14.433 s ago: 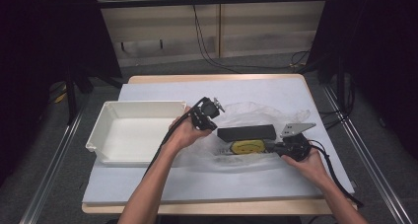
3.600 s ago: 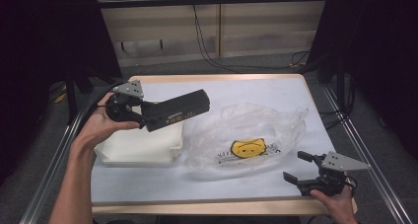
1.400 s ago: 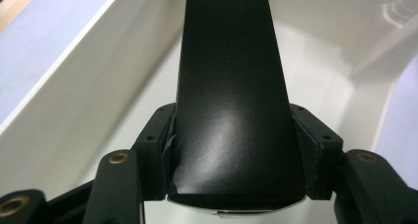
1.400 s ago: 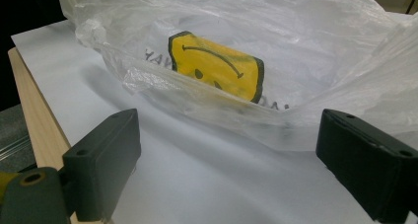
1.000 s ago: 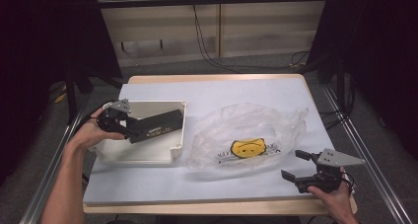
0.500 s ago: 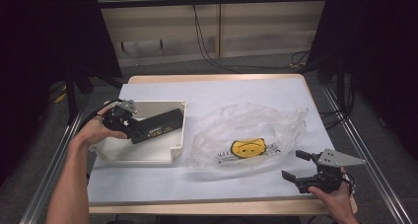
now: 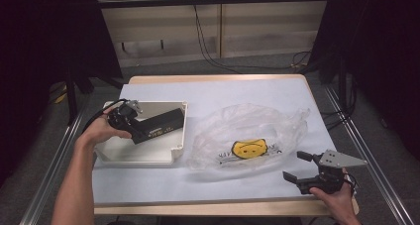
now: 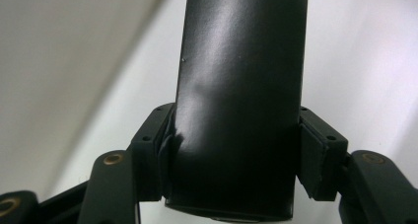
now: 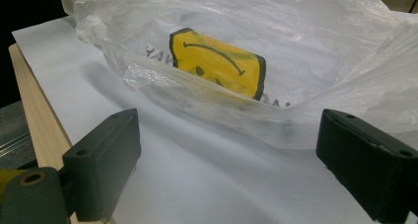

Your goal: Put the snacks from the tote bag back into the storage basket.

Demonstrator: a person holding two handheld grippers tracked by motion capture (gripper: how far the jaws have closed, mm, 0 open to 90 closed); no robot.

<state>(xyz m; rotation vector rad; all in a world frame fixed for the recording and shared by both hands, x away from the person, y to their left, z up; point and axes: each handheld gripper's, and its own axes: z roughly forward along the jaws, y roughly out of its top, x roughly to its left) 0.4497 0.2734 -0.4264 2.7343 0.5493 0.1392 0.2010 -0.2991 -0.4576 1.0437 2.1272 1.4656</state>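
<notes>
Lowered since the earlier frames from mid-air above the table's left edge, the long black box (image 7: 159, 126) now lies inside the white tray (image 7: 148, 155) at the left of the table (image 7: 247, 93), its far end reaching toward the tray's right wall. The left gripper (image 7: 130, 122) has it by the near end; in the left gripper view the box (image 8: 241, 105) stands between the two black jaws, which have just been opening a little, the left pad at the box's side and a thin gap showing at the right pad, so the grip looks to be loosening. Across the table, the right gripper (image 7: 301, 166) rests near the front right corner with its jaws spread wide and nothing between them, parked where it was a second ago. Just ahead of it lies the crumpled clear plastic bag (image 7: 247, 136), in which a yellow smiley-face item (image 7: 249, 147) can be seen; the right gripper view shows that item (image 9: 217, 61) under the plastic, beyond the open jaws. As a judgement, the work is about half done: the black box is out of the bag and set down in the tray, with only the release and the hand's withdrawal left for it, while the yellow item is untouched in the bag and appears to be next to go.
</notes>
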